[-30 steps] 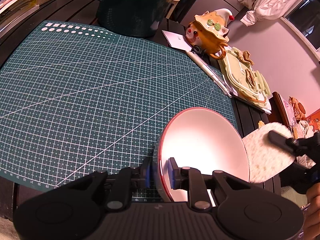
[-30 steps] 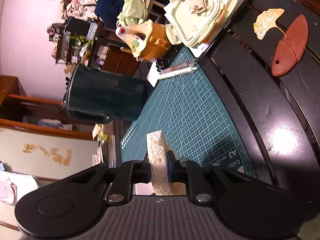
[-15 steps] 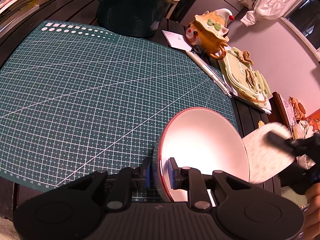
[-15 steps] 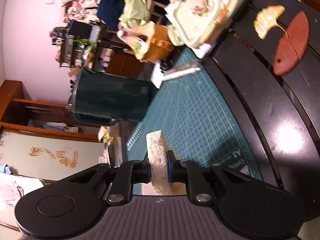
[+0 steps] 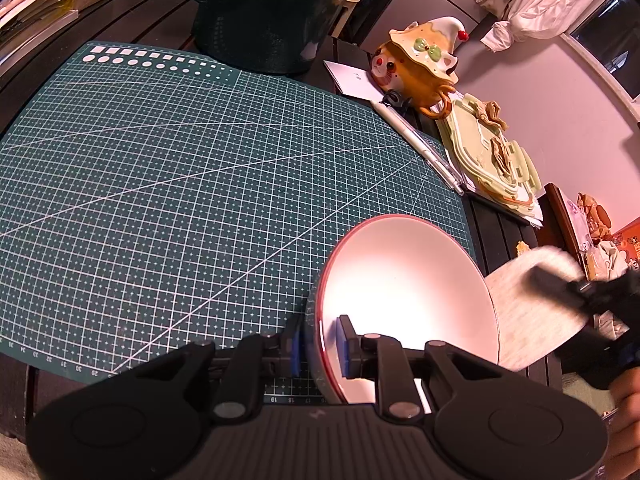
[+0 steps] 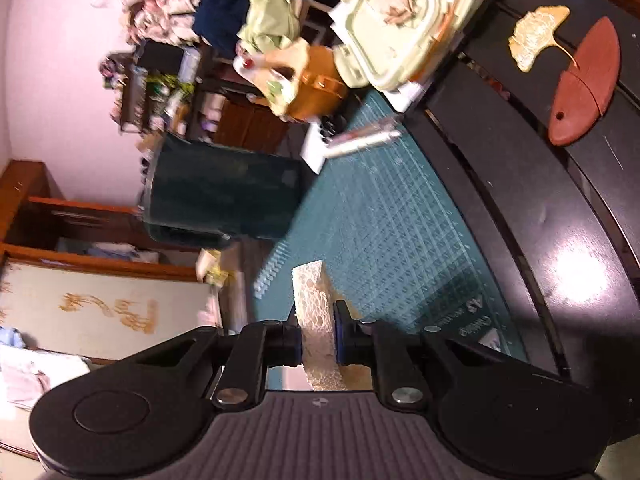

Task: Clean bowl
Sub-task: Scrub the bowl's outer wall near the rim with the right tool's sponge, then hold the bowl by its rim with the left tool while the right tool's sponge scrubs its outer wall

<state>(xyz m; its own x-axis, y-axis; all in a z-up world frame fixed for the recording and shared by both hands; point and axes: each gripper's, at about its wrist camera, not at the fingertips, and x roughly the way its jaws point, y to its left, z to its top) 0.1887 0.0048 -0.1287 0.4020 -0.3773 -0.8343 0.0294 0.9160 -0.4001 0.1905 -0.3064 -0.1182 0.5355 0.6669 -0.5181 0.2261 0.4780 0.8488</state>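
Over the cutting mat's (image 5: 180,184) corner, the left gripper (image 5: 320,346) pinches a tilted bowl's (image 5: 404,300) rim; the right gripper (image 6: 318,340) pinches a sponge (image 6: 316,320) beside it.

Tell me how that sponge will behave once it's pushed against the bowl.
The sponge looks soft: its open, lacy pores suggest it will squash and bend under pressure. It probably weighs little for its bulk. The right claw pinches it near one end, so the free end may flop against the smooth, likely slippery bowl.
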